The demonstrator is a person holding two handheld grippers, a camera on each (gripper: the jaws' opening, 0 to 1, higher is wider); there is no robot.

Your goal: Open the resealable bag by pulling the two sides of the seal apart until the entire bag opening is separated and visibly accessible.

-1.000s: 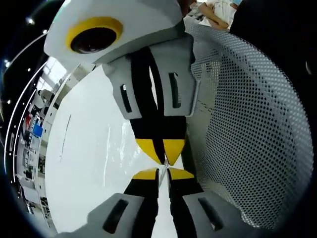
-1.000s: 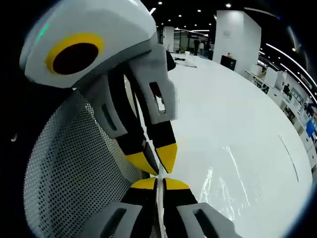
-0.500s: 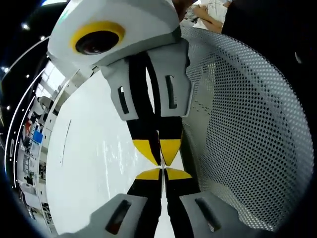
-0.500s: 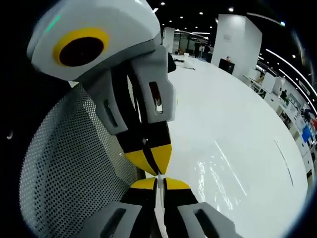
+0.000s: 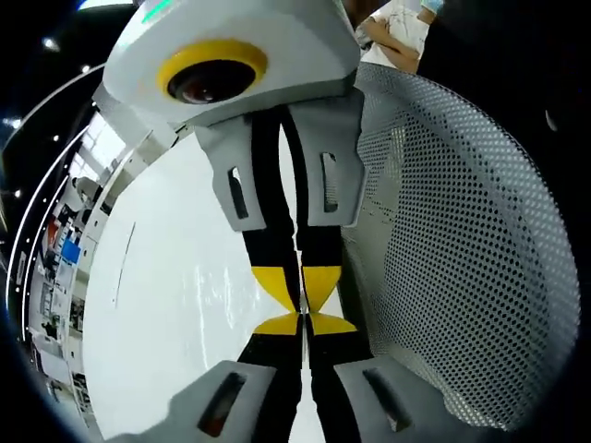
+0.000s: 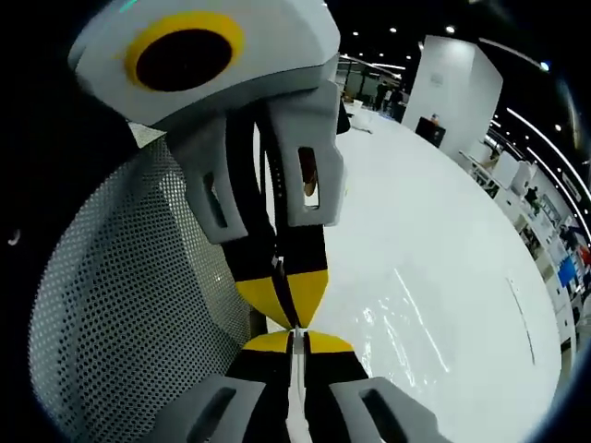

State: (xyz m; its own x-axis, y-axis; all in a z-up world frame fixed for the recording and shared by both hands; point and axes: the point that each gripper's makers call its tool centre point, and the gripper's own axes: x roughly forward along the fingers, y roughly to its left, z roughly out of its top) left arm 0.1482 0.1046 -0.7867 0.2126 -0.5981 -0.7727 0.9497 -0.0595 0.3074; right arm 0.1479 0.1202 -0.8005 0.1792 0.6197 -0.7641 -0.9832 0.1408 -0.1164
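Observation:
A clear resealable bag (image 5: 217, 288) lies on the white table (image 5: 157, 277) and shows as shiny creases; in the right gripper view the bag (image 6: 399, 316) is right of the jaws. My left gripper (image 5: 301, 324) is shut, with a thin pale edge of the bag pinched between its yellow tips. The right gripper (image 5: 300, 288) comes down from the top and meets it tip to tip. In the right gripper view my right gripper (image 6: 295, 342) is shut on a thin white strip of the bag's edge. The left gripper (image 6: 286, 306) hangs just above it, jaws together.
A grey perforated mesh shell (image 5: 462, 258) curves close beside the grippers, and the same mesh (image 6: 120, 305) stands left in the right gripper view. The white table (image 6: 434, 231) stretches far back. Shelves and people stand in the distant room.
My left gripper's jaws, slightly apart a second ago, have closed on the bag's edge. The two grippers have drawn together until their tips meet.

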